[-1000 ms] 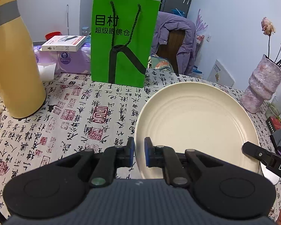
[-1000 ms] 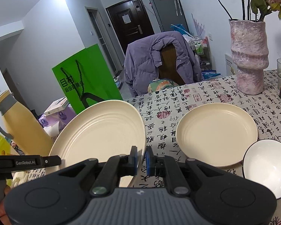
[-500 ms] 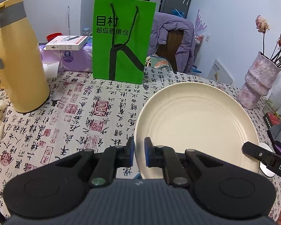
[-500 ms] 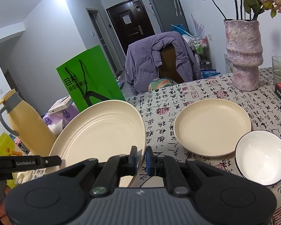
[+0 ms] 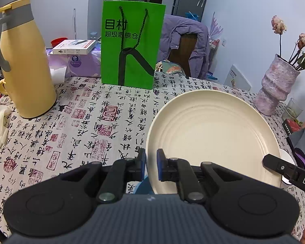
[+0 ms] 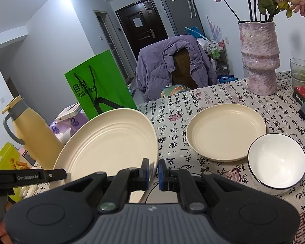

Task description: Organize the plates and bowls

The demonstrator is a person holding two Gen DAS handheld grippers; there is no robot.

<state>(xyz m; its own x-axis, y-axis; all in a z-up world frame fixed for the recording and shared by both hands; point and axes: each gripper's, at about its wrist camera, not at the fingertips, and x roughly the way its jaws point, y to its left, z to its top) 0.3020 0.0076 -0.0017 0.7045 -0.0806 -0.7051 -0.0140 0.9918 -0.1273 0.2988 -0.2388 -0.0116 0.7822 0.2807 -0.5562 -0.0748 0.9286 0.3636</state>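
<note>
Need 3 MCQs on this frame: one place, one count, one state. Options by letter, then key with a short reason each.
1. Where does the white bowl sit?
A. right of the flat plate
B. behind the vase
C. on the chair

2. How many cream plates show in the right wrist view?
A. one
B. two
C. four

3. How is the lifted plate held?
A. lying free
B. by one gripper
C. by both, left gripper and right gripper

Key: 1 A, the bowl touches the flat plate's right edge. 2 B, one lifted, one on the cloth. 3 C, pads of each clamp its rim.
</note>
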